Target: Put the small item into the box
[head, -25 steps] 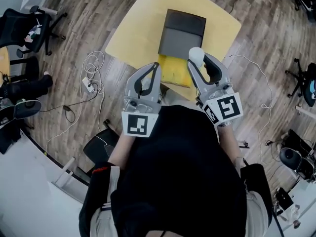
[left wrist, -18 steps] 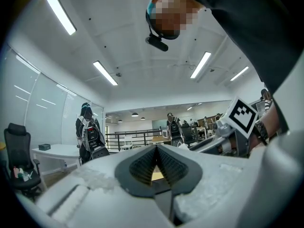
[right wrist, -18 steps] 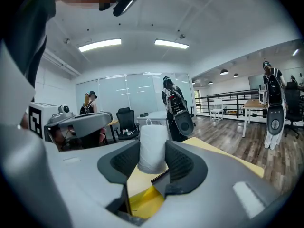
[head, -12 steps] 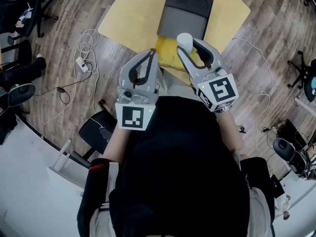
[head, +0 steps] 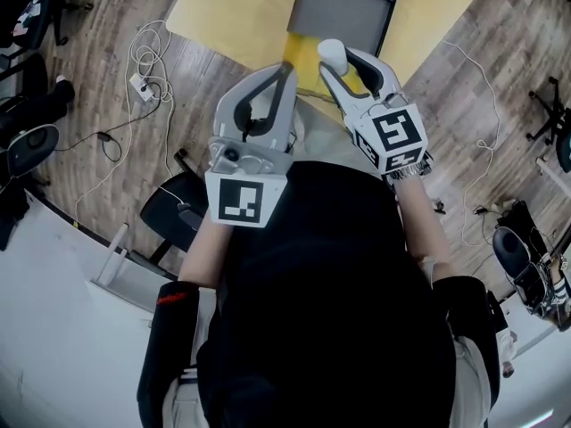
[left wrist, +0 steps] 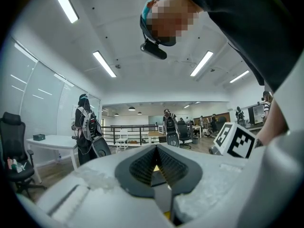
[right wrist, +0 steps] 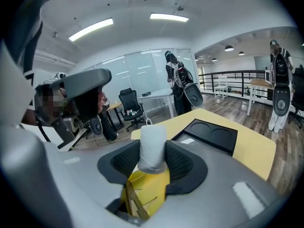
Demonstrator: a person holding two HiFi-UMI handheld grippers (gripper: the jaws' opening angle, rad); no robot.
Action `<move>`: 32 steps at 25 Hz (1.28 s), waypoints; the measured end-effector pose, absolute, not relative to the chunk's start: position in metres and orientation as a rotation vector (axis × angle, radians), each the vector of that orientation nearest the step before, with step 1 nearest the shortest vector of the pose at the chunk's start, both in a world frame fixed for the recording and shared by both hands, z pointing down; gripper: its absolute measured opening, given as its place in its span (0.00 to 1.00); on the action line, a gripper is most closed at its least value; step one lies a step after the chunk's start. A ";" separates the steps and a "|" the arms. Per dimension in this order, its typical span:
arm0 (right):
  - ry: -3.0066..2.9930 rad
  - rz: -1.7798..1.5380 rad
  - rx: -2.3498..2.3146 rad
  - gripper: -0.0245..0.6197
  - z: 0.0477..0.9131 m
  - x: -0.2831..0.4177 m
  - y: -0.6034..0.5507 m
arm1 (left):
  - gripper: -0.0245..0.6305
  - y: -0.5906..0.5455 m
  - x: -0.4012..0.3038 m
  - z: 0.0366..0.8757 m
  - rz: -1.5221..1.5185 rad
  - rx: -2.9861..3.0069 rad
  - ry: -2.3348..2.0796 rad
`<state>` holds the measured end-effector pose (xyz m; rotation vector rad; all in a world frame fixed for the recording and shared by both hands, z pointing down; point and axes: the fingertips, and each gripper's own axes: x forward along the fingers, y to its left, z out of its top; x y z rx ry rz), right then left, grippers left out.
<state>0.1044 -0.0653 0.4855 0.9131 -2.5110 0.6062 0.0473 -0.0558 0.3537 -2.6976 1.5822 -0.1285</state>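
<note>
- the roll (right wrist: 152, 148), white and small, is pinched upright between the jaws of the right gripper (right wrist: 153, 161).
- it is not in the box (head: 302, 53) yet. it hangs over the box's right part, up in the air.
- a second ago the roll was higher and closer to the dark tray (head: 350, 5). now the right gripper has come lower and tips down at the box.
- so the carrying looks almost done. what is left, i think, is to go down a bit more and let go.
- in the right gripper view the yellow box sits right under the jaws, and its flaps look open.
- the right jaws stand fairly wide, because the roll fills the gap. both pads press its sides, and the grip has not changed.
- the left gripper (head: 282, 77) waits just beside the box's near edge. its jaws are together with nothing in them.
- the box and tray rest on the yellow table (head: 230, 12).
</note>
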 end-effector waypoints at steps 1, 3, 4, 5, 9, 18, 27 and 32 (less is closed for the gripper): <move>-2.499 0.620 0.907 0.30 0.492 0.104 -0.064 | 0.04 -0.056 0.048 0.356 -0.133 -2.702 1.583; -2.473 0.645 0.894 0.30 0.505 0.103 -0.062 | 0.04 -0.056 0.047 0.359 -0.141 -2.710 1.585; -2.458 0.656 0.885 0.30 0.513 0.102 -0.061 | 0.04 -0.056 0.046 0.362 -0.144 -2.713 1.586; -2.443 0.664 0.874 0.30 0.520 0.101 -0.059 | 0.04 -0.057 0.046 0.364 -0.146 -2.715 1.589; -2.382 0.669 0.826 0.30 0.548 0.100 -0.054 | 0.04 -0.059 0.044 0.373 -0.164 -2.721 1.599; -2.263 0.683 0.699 0.30 0.596 0.095 -0.039 | 0.04 -0.065 0.034 0.393 -0.193 -2.741 1.662; -2.130 0.770 0.655 0.30 0.640 0.090 -0.028 | 0.04 -0.070 0.030 0.407 -0.211 -2.783 1.664; -2.071 0.773 0.673 0.30 0.655 0.093 -0.030 | 0.04 -0.073 0.029 0.408 -0.224 -2.791 1.649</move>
